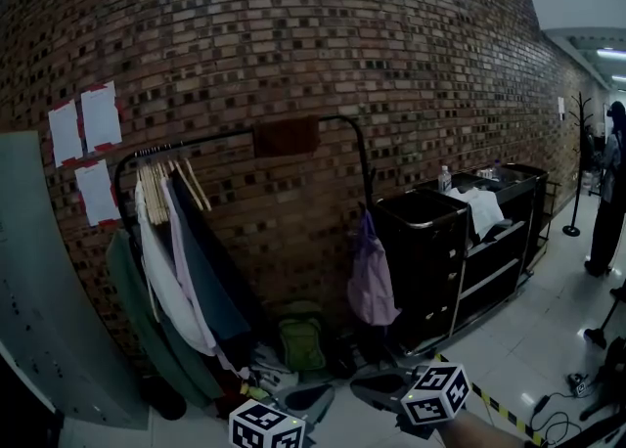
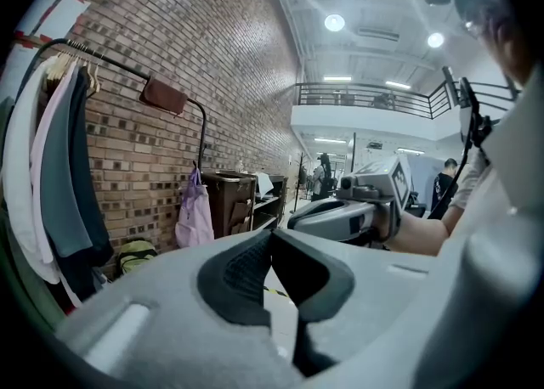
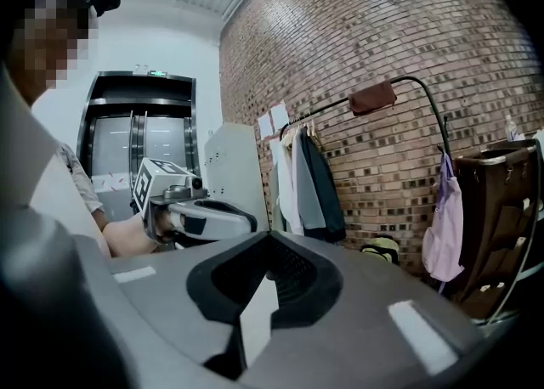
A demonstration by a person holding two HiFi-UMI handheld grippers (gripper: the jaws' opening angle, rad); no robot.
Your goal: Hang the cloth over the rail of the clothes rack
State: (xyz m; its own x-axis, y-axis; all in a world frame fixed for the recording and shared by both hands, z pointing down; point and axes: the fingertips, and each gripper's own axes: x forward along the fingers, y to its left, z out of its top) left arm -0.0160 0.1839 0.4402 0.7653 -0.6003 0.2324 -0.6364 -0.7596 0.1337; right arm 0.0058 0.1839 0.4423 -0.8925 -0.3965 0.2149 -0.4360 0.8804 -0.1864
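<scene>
Cloth (image 1: 286, 135) hangs draped over the rail (image 1: 210, 141) of the clothes rack (image 1: 368, 182), toward the rail's right corner and apart from the hangers (image 1: 168, 182) at the left end. Left gripper (image 2: 270, 236) and right gripper (image 3: 270, 241): fingers clenched on nothing, low, well apart from the rack. Judgement: hanging looks done, no step left.

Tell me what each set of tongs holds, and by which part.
Nothing. The left tongs and right tongs are shut, empty; the brown cloth hangs over the rail.
</scene>
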